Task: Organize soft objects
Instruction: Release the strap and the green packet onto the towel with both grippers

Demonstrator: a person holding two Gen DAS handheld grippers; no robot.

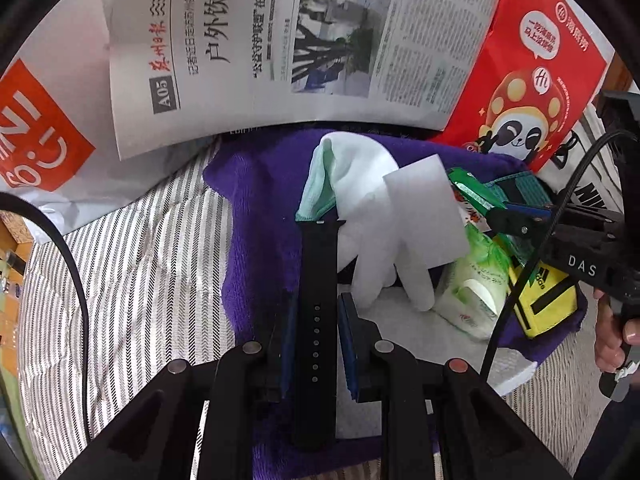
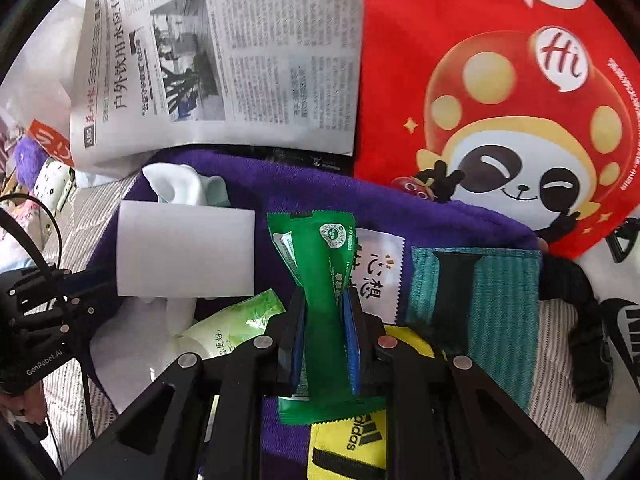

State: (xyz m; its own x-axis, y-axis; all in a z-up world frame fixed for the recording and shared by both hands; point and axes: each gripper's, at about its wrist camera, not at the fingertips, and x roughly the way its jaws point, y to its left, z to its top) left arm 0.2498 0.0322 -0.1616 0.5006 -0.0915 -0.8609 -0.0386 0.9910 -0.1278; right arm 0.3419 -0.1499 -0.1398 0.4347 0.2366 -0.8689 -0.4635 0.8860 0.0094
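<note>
Two items gripped over purple towel (image 1: 256,208): black strap (image 1: 318,312), limp, rubbery, pinched mid-length in left gripper (image 1: 316,320) jaws; green sachet (image 2: 320,280), light, crinkly, slippery, squeezed at middle in right gripper (image 2: 324,328) jaws.

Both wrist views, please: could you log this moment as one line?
left tongs: shut on black strap | right tongs: shut on green packet | both over purple towel
</note>
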